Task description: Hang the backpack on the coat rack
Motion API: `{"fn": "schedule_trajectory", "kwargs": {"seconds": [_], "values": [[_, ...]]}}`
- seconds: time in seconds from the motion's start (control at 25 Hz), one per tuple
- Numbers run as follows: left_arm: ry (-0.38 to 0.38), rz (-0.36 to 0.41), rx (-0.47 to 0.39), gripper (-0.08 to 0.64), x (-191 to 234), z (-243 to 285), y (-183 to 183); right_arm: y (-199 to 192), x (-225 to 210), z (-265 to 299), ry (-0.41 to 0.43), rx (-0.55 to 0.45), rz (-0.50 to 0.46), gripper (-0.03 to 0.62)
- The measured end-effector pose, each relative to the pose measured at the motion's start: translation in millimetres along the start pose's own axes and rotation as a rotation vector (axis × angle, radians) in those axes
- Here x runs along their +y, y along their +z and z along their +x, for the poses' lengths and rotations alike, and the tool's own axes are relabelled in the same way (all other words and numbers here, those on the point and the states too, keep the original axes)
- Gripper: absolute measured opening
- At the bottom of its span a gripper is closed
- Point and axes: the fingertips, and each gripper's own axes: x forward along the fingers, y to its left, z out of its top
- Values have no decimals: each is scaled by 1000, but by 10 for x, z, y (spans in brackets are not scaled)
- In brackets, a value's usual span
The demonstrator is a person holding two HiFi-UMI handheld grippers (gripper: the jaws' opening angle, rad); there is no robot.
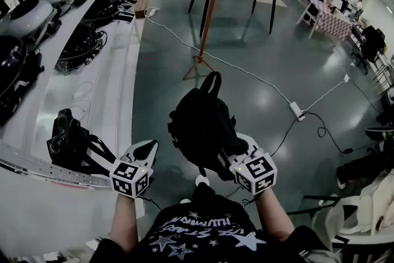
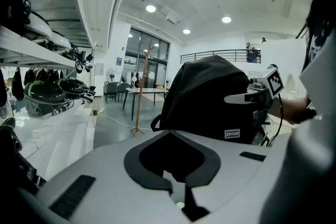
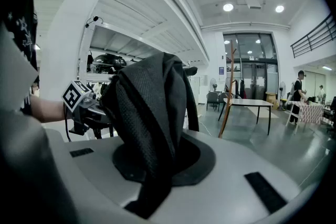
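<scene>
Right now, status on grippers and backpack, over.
Left gripper shut, empty. Right gripper shut on backpack. Coat rack ahead. White cable on floor by its base.

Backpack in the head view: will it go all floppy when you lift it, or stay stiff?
Probably floppy: the backpack is soft fabric, and a fold of it bunches between the jaws of the right gripper. It has a rounded shape, so it may be padded or partly filled. It is likely not slippery, since its weave looks rough in the right gripper view.
</scene>
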Motion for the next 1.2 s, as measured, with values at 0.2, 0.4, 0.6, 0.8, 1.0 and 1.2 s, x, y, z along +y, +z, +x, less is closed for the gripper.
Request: {"fn": "schedule_trajectory", "kwargs": {"seconds": [0.2, 0.4, 0.6, 0.8, 1.0, 1.2], "values": [[-25, 13, 2, 15, -47, 16, 6, 11, 15, -57, -12, 14, -10, 54], [-41, -21, -5, 15, -134, -4, -88, -49, 34, -148, -18, 34, 2, 54], [-61, -31, 16, 15, -194, -61, -246, -95, 100, -175, -24, 35, 1, 54], [-84, -49, 39, 17, -225, -134, -377, -203, 89, -179, -37, 44, 28, 54], [-96, -39, 72, 16, -194, -68, -390, -314, -59, -152, -50, 48, 78, 55], [-77, 0, 87, 15, -17, 416, -164, -328, -433, 173, -37, 41, 72, 55]]}}
